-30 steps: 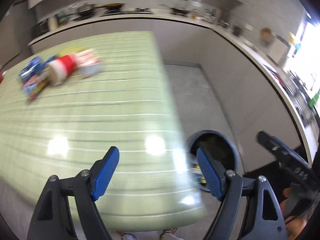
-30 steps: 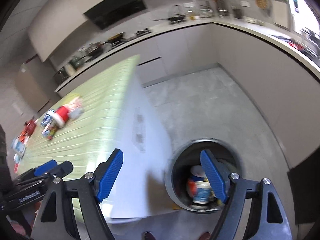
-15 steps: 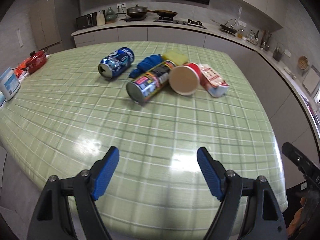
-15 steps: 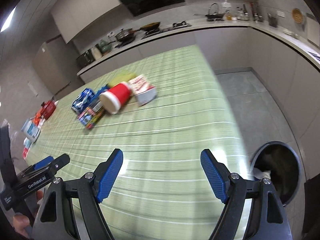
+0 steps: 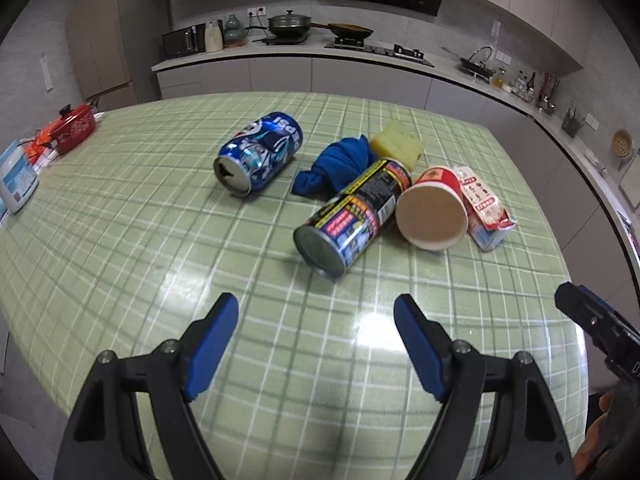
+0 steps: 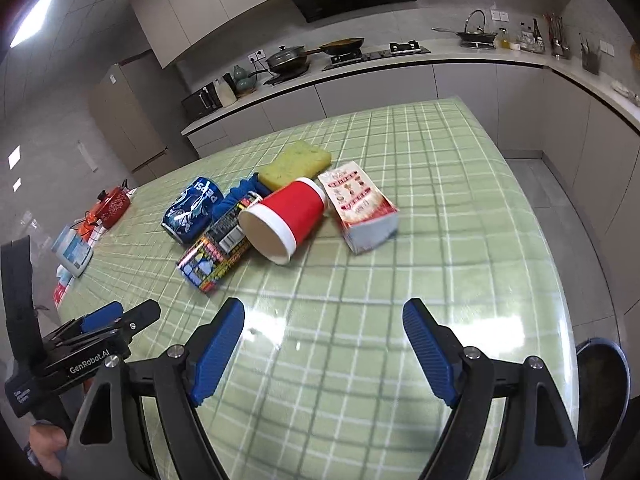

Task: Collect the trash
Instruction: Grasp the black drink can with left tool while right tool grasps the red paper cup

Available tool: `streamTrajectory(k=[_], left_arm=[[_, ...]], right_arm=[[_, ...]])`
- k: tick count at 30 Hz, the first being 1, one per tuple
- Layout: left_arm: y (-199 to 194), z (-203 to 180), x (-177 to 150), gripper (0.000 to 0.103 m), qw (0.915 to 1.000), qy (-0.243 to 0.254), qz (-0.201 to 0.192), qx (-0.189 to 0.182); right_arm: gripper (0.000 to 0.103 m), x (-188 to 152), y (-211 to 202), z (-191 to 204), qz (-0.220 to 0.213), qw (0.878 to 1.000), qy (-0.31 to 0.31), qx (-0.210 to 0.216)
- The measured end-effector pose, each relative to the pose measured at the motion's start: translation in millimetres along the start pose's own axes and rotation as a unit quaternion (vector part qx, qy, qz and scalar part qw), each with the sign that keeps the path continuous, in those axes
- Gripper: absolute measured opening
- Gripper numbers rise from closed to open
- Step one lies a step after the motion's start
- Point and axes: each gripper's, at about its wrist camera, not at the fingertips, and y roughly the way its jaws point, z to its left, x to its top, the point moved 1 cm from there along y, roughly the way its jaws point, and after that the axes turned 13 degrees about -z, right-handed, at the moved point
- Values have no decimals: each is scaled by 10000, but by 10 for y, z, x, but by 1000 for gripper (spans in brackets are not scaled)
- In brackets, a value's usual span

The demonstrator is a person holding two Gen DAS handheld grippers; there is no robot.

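Left claw [image 5: 316, 310]: jaws wide, nothing between them, above the near part of the bench [image 5: 120, 240]. Right claw [image 6: 324, 314]: jaws wide and just opened a little further, nothing between them, above the bench near its right edge. Trash lies grouped toward the far middle of the bench: blue can [image 5: 260, 158] on its side; dark can [image 5: 354, 216] on its side, touching the red paper cup [image 6: 286, 218]; carton [image 6: 362, 210] beside the cup; blue cloth [image 5: 340, 164] and yellow sponge [image 6: 296, 164] behind them. Bin [image 6: 602, 400]: on the floor past the bench's right edge.
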Motion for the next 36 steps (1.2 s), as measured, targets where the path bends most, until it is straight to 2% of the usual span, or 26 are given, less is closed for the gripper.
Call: streamTrajectory(k=[4, 8, 13, 17, 19, 22, 26, 31, 36], left_arm=[[211, -41, 139, 81, 9989, 381, 12, -257], [471, -53, 279, 81, 9959, 701, 64, -563], [772, -76, 385, 81, 9880, 1079, 277, -1074], [930, -64, 379, 78, 9830, 1218, 433, -1301], [974, -3, 368, 67, 9824, 1128, 499, -1405], [975, 118, 370, 62, 9854, 842, 482, -1397], [878, 285, 320, 59, 9896, 490, 454, -1276], [759, 385, 235, 58, 9904, 200, 507, -1273], [799, 462, 230, 58, 9898, 55, 600, -1293]], right_arm=[[84, 81, 114, 104, -98, 9999, 50, -77], [84, 124, 251, 208, -175, 9991, 158, -360], [84, 205, 404, 282, -260, 9957, 536, -703], [85, 273, 551, 375, -298, 9935, 636, -893], [85, 292, 635, 431, -268, 9932, 605, -959], [85, 316, 788, 492, -197, 9929, 637, -983], [85, 343, 1020, 573, -80, 9931, 654, -967], [85, 358, 1297, 653, 64, 9933, 611, -978], [85, 324, 1551, 665, 269, 9933, 681, -892]])
